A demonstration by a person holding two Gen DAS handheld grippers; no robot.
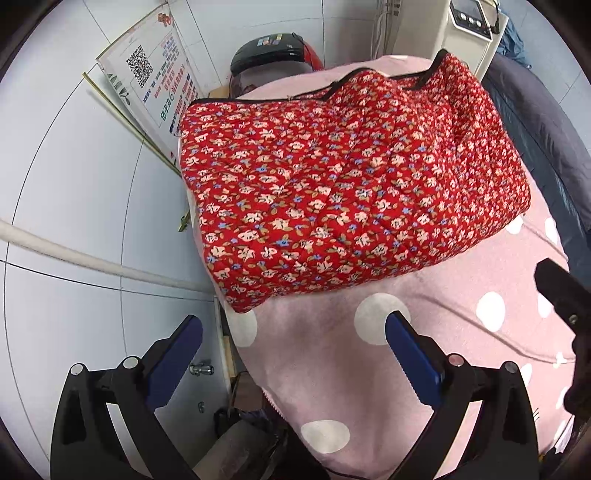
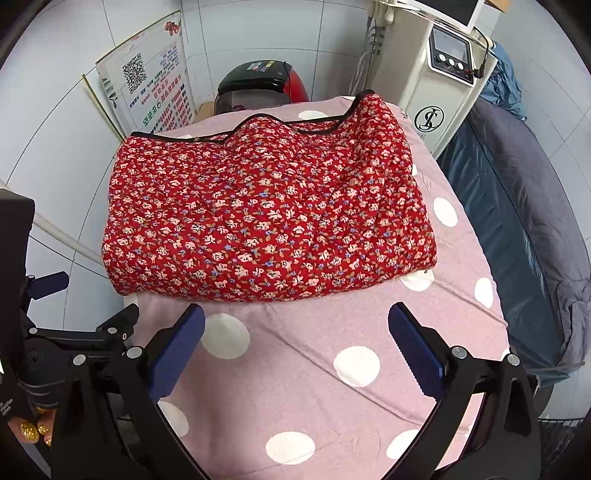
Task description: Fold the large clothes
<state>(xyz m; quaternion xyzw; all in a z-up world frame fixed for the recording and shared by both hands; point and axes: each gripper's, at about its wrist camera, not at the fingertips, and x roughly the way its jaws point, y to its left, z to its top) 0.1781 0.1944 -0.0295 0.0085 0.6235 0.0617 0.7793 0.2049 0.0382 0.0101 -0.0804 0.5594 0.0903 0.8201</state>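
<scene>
Red quilted fabric, flowered in pink and blue, lying folded into a thick rectangle: the garment (image 1: 343, 192) (image 2: 266, 214), resting on the pink sheet with white dots (image 1: 332, 369) (image 2: 295, 369) and filling the middle of both views out toward 12 o'clock, its black-edged hem running along the far side. Hanging slightly past the sheet's edge at 9 o'clock in the left wrist view. Hovering short of the near edge of the fold, at 6 o'clock, the left gripper (image 1: 293, 326), blue pads spread wide and pinching nothing. Likewise at 6 o'clock in the right wrist view, the right gripper (image 2: 295, 317), fingers parted wide and touching no cloth. Showing again at 9 o'clock there, the left gripper (image 2: 48, 284), with gold-painted fingernails (image 2: 29, 432) gripping its handle at 8 o'clock. Standing against the tiled wall at 11 o'clock, a printed sign with a QR code (image 1: 155, 77) (image 2: 151, 85). Sitting beyond the garment at 12 o'clock, a black and red appliance (image 1: 273, 55) (image 2: 258, 81); at 1 o'clock, a cream machine with a small screen (image 1: 469, 22) (image 2: 443, 74). Lying at 3 o'clock, dark blue bedding (image 1: 539, 122) (image 2: 517, 206).
</scene>
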